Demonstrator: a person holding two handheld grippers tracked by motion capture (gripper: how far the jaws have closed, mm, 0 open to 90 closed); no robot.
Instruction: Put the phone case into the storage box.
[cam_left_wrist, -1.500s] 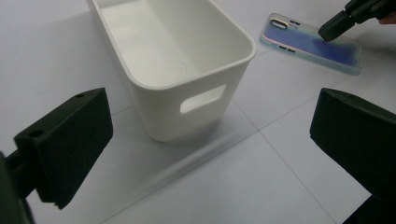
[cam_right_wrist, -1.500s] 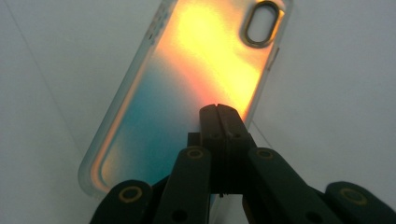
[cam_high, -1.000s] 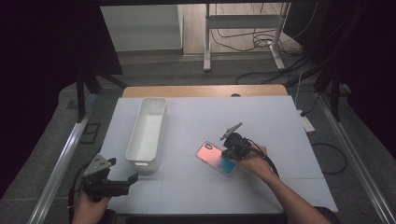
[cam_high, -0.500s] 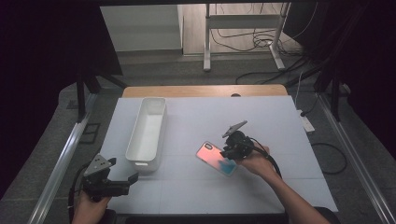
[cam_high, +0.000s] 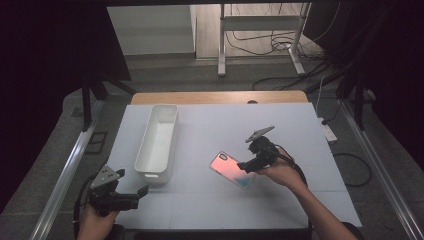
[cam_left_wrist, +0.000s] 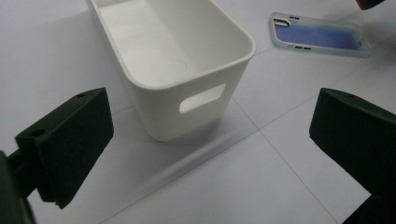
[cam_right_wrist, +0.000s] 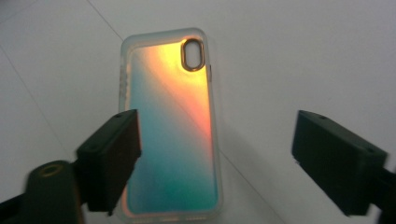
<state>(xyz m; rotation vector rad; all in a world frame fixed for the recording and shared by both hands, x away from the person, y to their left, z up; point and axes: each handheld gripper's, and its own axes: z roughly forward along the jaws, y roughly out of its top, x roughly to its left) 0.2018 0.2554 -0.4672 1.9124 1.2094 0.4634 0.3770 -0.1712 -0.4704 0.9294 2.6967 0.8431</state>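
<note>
An iridescent phone case (cam_high: 231, 169) lies flat on the white table, camera hole pointing away from the person. In the right gripper view the phone case (cam_right_wrist: 173, 126) glows orange to teal below the jaws. My right gripper (cam_high: 246, 166) hovers just over its near-right end. Its jaws have just been opening and now stand wide and open, with no pad on the case. My left gripper (cam_high: 140, 197) rests open at the table's near-left corner, aimed at the white bin (cam_high: 152, 176). In the left gripper view the white bin (cam_left_wrist: 159, 112) is empty, with the phone case (cam_left_wrist: 322, 39) beyond it.
The long white bin stands lengthwise on the left half of the table (cam_high: 300, 130). A wooden strip (cam_high: 215, 97) runs along the far edge. A small white block (cam_high: 330, 133) sits off the right edge. Metal rails flank both sides, and cables lie on the floor behind.
The right gripper's jaws have spread apart and lifted slightly off the phone case, which now lies released on the table. The left gripper has not moved.
</note>
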